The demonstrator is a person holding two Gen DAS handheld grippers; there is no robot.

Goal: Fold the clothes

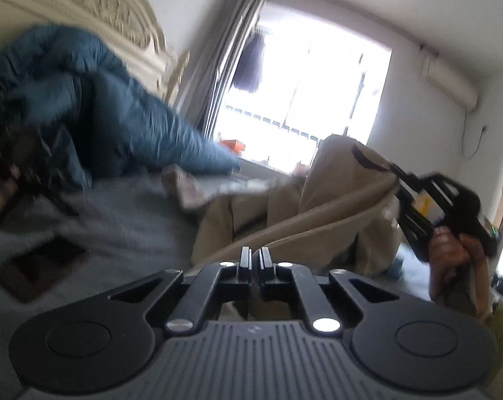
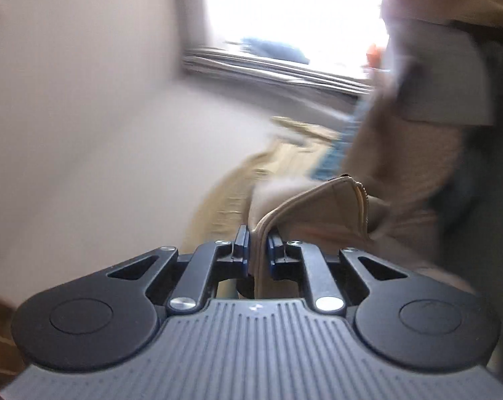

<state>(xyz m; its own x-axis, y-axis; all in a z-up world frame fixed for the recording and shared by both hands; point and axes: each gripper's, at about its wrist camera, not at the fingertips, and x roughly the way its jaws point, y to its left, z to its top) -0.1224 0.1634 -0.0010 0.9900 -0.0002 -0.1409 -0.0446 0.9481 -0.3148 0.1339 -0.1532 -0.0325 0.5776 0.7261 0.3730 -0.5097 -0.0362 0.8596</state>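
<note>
A beige garment (image 1: 285, 206) is lifted above the grey bed (image 1: 128, 226), stretched between both grippers. In the left wrist view my left gripper (image 1: 255, 258) has its fingers pressed together at the garment's lower edge, and beige cloth shows beneath them. Farther right, a hand (image 1: 451, 253) holds my right gripper (image 1: 398, 175), which pinches the garment's upper corner. In the blurred right wrist view my right gripper (image 2: 258, 246) is shut on a seamed beige edge (image 2: 305, 206) beside a zipper (image 2: 363, 206). More of the garment (image 2: 238, 193) trails away below.
A blue duvet (image 1: 94, 100) is heaped at the left against a cream carved headboard (image 1: 111, 10). A dark flat device (image 1: 38, 266) lies on the bed at the near left. A bright window (image 1: 311, 93) with a grey curtain (image 1: 228, 56) is behind.
</note>
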